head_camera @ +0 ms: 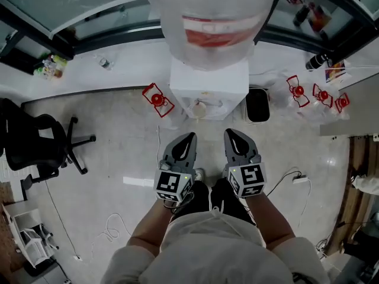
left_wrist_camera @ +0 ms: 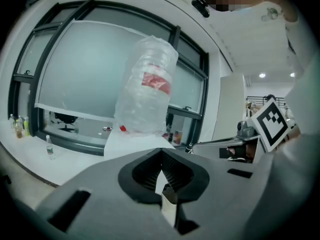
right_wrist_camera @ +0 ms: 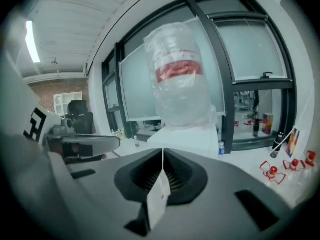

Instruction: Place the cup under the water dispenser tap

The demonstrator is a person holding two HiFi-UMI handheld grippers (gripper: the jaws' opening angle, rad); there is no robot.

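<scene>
Both shut, cupless: left tongs (head_camera: 188, 138), right tongs (head_camera: 231, 135). Small pale round cup (head_camera: 199, 107) seemingly already in tap recess of white bottle-topped water dispenser (head_camera: 208, 78). Verify centring under tap; nudge gently, avoid tipping.

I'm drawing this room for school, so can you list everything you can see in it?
water dispenser: one, white, middle.
bottle: one, clear with red label, on top of the dispenser.
cup: one, pale, at the dispenser's tap; hard to make out.
bin: one, black, right of the dispenser.
red things: four, one left of the dispenser, three right; too small to name.
office chair: one, black, far left.
left gripper: one, grey, jaws shut, empty.
right gripper: one, grey, jaws shut, empty.
</scene>
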